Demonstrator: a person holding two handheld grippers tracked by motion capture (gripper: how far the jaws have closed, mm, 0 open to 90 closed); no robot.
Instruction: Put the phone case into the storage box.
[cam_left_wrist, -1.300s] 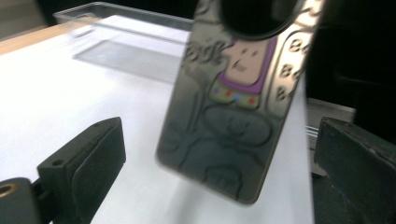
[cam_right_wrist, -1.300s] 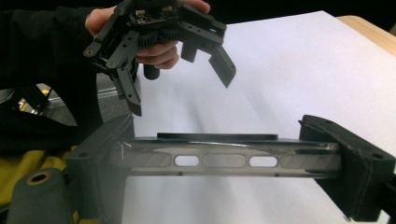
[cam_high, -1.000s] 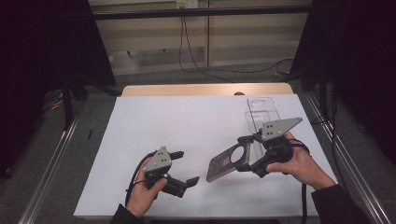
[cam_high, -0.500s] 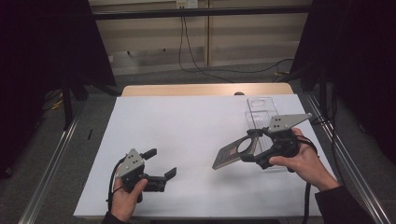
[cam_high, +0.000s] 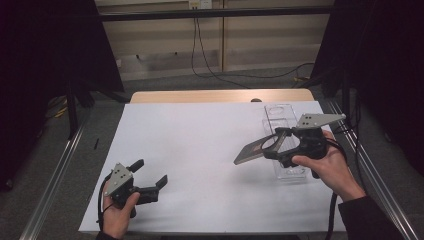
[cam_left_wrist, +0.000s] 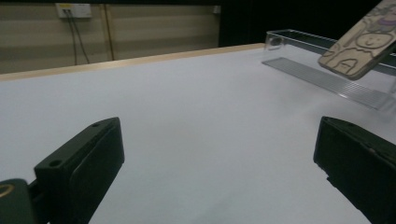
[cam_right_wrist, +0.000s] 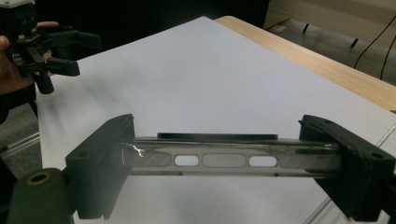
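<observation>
R gripper (cam_high: 274, 146): clamped on phone case (cam_high: 253, 150), jaws pressing its two long edges; held off the table, tilted, far end dipping toward 9 o'clock. In the right gripper view the case (cam_right_wrist: 219, 158) spans jaw to jaw, edge-on, w/ three slots along its side.
Phone case loc: at 3 o'clock of the white sheet (cam_high: 200, 145), in the air just beside the near-left edge of the clear tray (cam_high: 280, 112). Left gripper view shows its printed cartoon back (cam_left_wrist: 362, 39) above the tray (cam_left_wrist: 327, 77).
L gripper (cam_high: 150, 175): jaws spread apart, nothing between them; sits at 7 o'clock of the sheet, near the front-left corner.
Change vs 0.5 s ago: L gripper abt same spot, maybe slightly nearer the edge; a full sec ago it was closer to centre, so it has pulled back to 7–8 o'clock. R gripper + case barely shifted, tilt much the same.
Tray: lies lengthwise at 3 o'clock, unmoved.
Gap: grippers well apart.
</observation>
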